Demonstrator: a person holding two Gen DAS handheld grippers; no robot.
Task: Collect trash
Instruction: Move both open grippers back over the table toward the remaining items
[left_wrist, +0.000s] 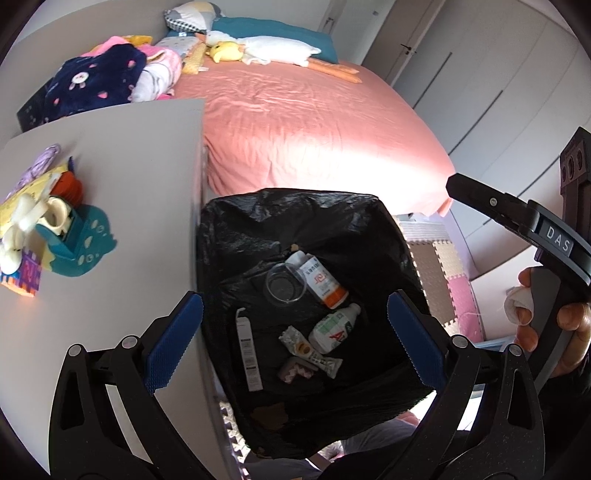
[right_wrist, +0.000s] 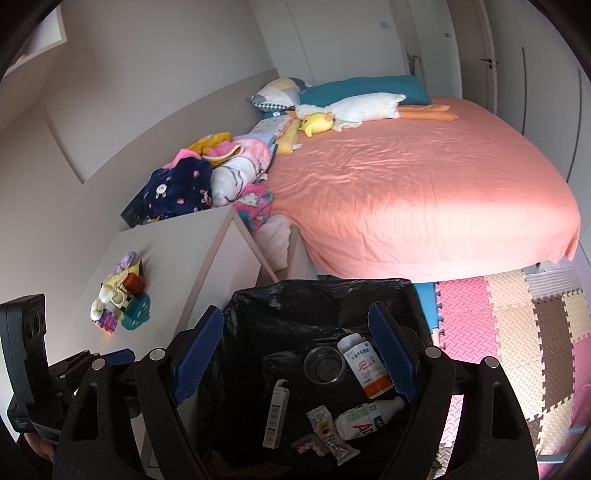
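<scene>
A bin lined with a black bag (left_wrist: 258, 221) (right_wrist: 258, 306) stands on the floor between a grey side table and the bed. In it lie a clear cup (left_wrist: 285, 284) (right_wrist: 324, 363), an orange-and-white bottle (left_wrist: 321, 282) (right_wrist: 367, 369), a white-green bottle (left_wrist: 334, 328) (right_wrist: 364, 417), a long thin box (left_wrist: 248, 349) (right_wrist: 275, 417) and several wrappers (left_wrist: 308, 350) (right_wrist: 328, 435). My left gripper (left_wrist: 295, 336) hangs open and empty over the bin. My right gripper (right_wrist: 295, 363) hangs open and empty over it too; it also shows at the right edge of the left wrist view (left_wrist: 517, 225).
The grey side table (left_wrist: 140, 166) (right_wrist: 177, 251) holds a teal tape dispenser (left_wrist: 79, 243) (right_wrist: 136, 314) and small toys. The bed with a pink sheet (left_wrist: 314, 122) (right_wrist: 424, 192) lies behind, with folded clothes and plush toys. Foam puzzle mats (right_wrist: 517, 332) cover the floor at right.
</scene>
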